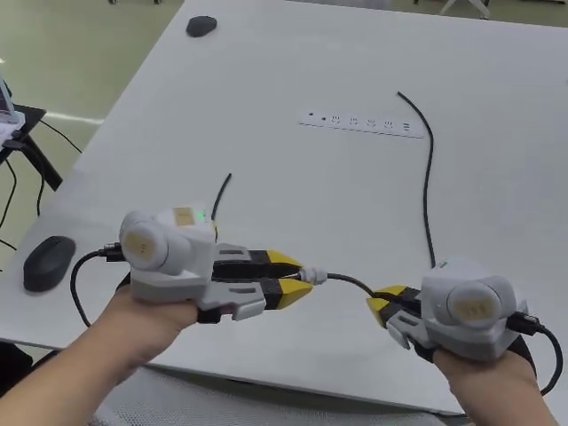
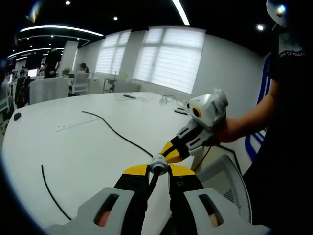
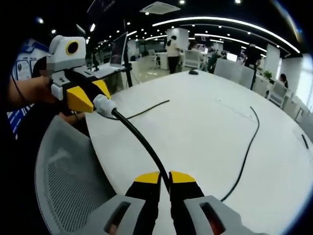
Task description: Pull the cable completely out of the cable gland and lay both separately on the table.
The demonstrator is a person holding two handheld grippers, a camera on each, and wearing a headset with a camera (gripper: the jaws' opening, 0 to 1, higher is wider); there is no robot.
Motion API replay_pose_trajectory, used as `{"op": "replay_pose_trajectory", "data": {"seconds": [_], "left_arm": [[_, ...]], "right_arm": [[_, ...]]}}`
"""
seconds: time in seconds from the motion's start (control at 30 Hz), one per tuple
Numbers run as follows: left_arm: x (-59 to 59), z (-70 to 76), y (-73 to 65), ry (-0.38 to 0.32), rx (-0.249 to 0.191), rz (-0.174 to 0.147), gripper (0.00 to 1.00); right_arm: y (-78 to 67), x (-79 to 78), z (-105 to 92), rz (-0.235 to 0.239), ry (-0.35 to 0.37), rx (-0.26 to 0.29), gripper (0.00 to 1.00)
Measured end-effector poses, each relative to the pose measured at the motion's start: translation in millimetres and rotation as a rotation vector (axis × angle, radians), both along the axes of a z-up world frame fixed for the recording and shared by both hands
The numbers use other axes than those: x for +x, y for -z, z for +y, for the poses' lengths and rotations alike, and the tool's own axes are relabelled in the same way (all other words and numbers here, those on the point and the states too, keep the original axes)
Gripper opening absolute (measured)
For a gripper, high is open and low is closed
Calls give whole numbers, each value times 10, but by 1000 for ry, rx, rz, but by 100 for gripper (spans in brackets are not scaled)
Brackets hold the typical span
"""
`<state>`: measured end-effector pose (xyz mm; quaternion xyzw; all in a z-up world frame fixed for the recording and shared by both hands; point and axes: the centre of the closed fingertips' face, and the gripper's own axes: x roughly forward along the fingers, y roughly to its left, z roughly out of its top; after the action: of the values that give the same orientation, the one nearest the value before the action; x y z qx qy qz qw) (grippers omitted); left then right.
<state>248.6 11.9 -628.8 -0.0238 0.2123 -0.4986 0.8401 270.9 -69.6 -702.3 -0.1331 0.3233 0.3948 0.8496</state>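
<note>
Near table edge: left gripper has its jaws closed tight on the small pale-grey plastic cable gland. Right gripper is pinched on the thin black round cable just beside it, both held above the white table. The cable is seated in the gland and its length trails far across the table. Judged: pull step in hand. Next move calls for hands drawn apart, with regrips likely given the long tail.
</note>
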Motion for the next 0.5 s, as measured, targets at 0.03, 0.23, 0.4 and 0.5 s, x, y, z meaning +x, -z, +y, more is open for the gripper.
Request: {"op": "replay_pose_trajectory", "data": {"seconds": [0.03,0.23,0.4,0.5], "left_arm": [[2,3,-9,-1,0,-1,15],[-1,-2,-32,1,6,-8,15],[-13,-10,-40,2,3,-5,15],[-36,-20,-26,8,9,-2,15]], "right_arm": [[-20,-7,6,-2,-6,4,3],[-261,-52,139,-104,-115,-31,18],[-457,-88,334,-201,-221,-91,18],[-522,-95,427,-231,-251,-107,14]]}}
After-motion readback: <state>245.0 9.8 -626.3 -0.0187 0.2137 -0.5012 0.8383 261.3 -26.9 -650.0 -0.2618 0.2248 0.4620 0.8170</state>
